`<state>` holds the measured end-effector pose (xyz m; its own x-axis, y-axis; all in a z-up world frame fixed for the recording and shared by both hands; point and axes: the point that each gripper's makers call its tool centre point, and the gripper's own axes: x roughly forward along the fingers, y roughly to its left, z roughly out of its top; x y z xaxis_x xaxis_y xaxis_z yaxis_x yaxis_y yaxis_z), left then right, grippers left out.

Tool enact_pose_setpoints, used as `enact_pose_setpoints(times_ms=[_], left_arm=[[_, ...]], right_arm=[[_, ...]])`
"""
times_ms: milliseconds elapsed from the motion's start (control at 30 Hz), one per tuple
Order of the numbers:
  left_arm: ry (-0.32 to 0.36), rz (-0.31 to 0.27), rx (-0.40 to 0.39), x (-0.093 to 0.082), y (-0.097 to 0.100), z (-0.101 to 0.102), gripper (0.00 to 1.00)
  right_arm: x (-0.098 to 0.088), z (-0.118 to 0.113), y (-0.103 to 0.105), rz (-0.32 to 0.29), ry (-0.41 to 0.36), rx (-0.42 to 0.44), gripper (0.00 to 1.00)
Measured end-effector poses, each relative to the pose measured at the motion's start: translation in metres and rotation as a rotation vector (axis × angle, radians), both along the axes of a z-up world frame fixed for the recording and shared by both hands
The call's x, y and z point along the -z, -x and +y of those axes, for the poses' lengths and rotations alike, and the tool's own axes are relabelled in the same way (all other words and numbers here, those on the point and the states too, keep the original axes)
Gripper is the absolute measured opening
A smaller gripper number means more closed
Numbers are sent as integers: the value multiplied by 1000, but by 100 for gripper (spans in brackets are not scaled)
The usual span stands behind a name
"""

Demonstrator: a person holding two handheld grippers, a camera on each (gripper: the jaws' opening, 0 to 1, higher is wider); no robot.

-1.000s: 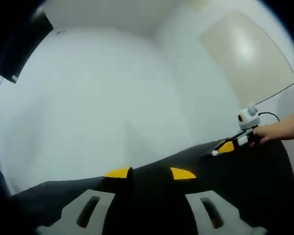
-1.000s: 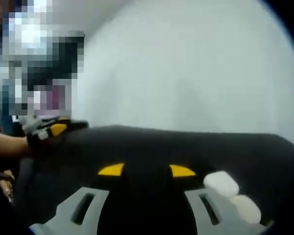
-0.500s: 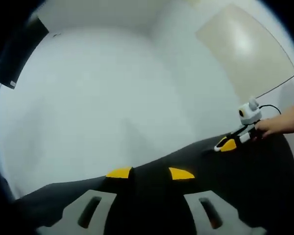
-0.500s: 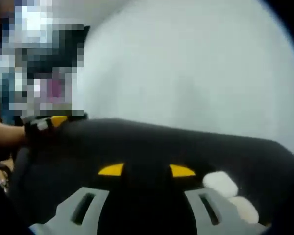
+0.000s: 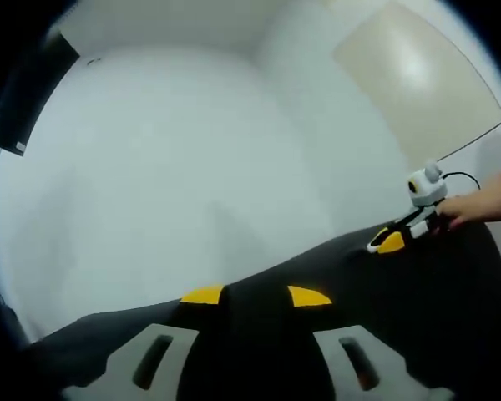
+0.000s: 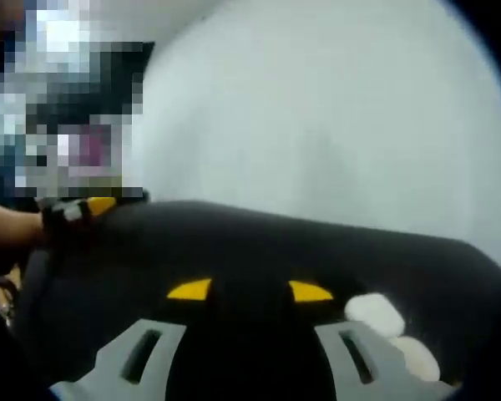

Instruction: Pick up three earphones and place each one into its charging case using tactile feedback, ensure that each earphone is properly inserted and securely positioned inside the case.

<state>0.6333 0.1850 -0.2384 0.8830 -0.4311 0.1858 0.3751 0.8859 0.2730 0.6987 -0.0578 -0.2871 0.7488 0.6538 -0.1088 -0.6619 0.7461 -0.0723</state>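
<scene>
Lying near the right hand-held gripper (image 6: 250, 291), two blurred white cases (image 6: 377, 314), orientation unclear.

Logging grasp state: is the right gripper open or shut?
Open: right gripper has yellow tips apart, only the black surface between them.

Even soft light, glare patch on wall panel (image 5: 417, 79), right gripper view blurry — fisheye-warped edges, no hard shadows

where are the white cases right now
In the right gripper view, two white cases lie on the black table at the lower right, just beside the right gripper, which is open.
</scene>
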Motion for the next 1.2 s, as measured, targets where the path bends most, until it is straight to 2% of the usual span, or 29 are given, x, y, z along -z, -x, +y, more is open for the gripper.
enact_pose_setpoints(times_ms=[300, 367, 433, 500, 600, 700, 833, 1200], left_arm=[[-11, 19, 13, 1, 9, -12, 26], [-18, 29, 13, 3, 9, -12, 26], [-21, 38, 14, 5, 10, -13, 26], [10, 33, 18, 1, 10, -9, 27], [59, 27, 7, -4, 10, -2, 27], [67, 27, 5, -4, 10, -1, 27], [39, 38, 11, 0, 11, -6, 27], [3, 56, 8, 6, 8, -7, 27]], right_arm=[[-5, 2, 1, -15, -20, -11, 35], [-9, 2, 1, -11, -60, -12, 35], [-16, -2, 0, 16, -139, 7, 32], [-24, -7, 0, 36, -222, 5, 29], [-24, -13, 0, 24, -217, 6, 29], [-23, -8, 2, 21, -204, -12, 29], [-19, -8, 0, 21, -167, 6, 29], [-16, -7, 0, 9, -139, 5, 29]])
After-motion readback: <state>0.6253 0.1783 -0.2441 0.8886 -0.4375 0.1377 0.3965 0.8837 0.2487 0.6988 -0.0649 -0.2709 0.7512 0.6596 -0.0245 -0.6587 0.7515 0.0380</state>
